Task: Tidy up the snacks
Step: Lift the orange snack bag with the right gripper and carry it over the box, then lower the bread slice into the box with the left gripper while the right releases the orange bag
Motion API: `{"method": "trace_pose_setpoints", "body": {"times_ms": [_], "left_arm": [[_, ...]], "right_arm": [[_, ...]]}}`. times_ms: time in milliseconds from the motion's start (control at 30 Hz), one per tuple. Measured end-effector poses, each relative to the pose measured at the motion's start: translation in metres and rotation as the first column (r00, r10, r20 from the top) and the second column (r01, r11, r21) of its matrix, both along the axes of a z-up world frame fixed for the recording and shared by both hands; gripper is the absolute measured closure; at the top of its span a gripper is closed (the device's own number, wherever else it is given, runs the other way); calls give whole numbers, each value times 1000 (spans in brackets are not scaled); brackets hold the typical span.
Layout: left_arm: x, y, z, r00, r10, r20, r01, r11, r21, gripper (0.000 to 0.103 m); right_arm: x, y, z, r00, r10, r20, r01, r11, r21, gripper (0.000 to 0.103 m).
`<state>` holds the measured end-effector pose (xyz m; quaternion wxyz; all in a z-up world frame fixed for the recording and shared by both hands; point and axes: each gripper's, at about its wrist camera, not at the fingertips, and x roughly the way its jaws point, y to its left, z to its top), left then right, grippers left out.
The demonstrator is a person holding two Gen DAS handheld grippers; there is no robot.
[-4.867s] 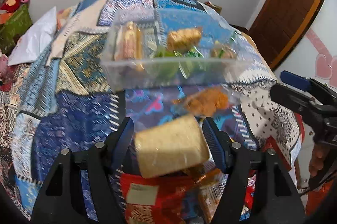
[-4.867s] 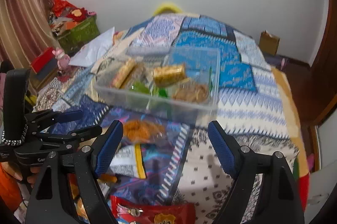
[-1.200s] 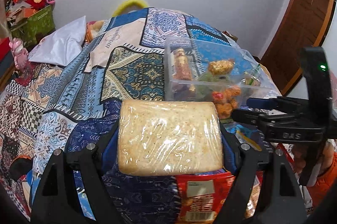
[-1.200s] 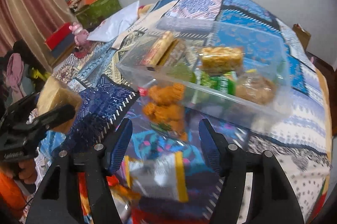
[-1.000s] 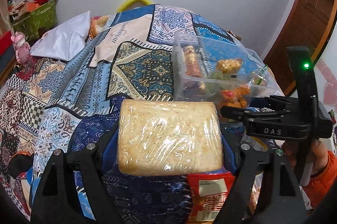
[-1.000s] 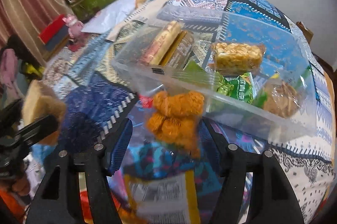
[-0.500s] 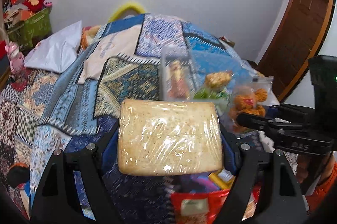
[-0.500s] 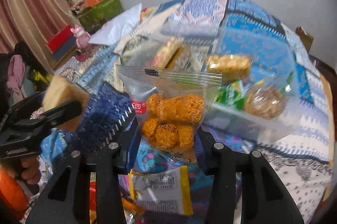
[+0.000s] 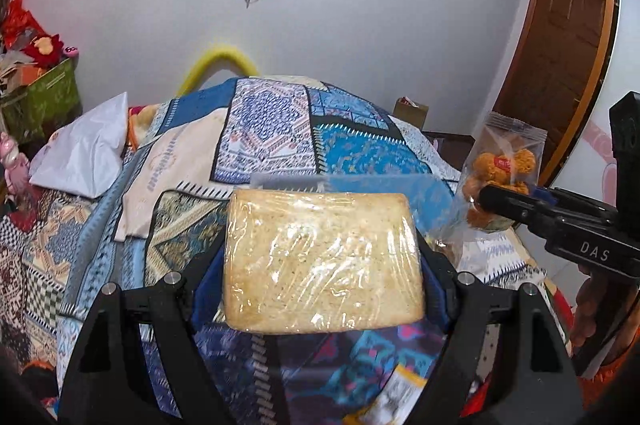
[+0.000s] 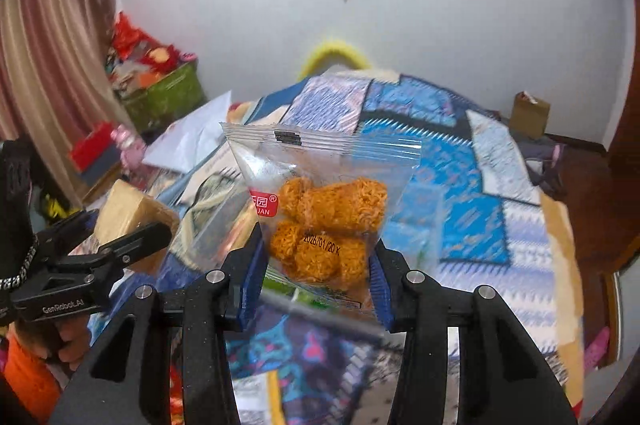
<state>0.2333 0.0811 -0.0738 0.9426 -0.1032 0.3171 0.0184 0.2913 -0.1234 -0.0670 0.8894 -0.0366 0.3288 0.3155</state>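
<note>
The left gripper has its fingers clamped on a wrapped cake. The right gripper has its fingers clenched on a clear bag of orange snacks. Both are held above the patterned bed, cake left, bag right.

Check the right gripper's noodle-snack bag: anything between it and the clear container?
Nothing visible. The right gripper holds the noodle-snack bag in open air above the bedspread. The clear container is mostly hidden behind both held snacks.
</note>
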Motion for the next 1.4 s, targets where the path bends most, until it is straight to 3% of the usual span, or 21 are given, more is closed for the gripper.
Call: {"method": "trace_pose_setpoints", "body": {"times_ms": [233,500,933,1033,1133,1400], "left_arm": [[37,-8,-7,1000,-3,-20,4,1000,20,23],[76,-8,-43,994,-1,-110,3,1000,14,23],[106,-6,-84,976,18,-219,-17,1000,7,22],[105,-6,-83,974,13,-224,-11,1000,10,21],[102,-5,-77,976,11,-217,-10,1000,5,20],[79,-7,-36,992,1,-128,1,1000,16,18]], "right_arm": [[31,-7,-4,998,-56,6,56,998,7,61],[66,-2,-34,995,-86,-59,84,996,-36,61],[81,12,-58,993,-51,-107,43,996,-81,60],[79,17,-60,993,-46,-108,33,993,-114,55],[72,19,-57,995,-58,-82,45,987,-153,41],[49,3,-33,997,-54,-47,48,991,-125,33]]}}
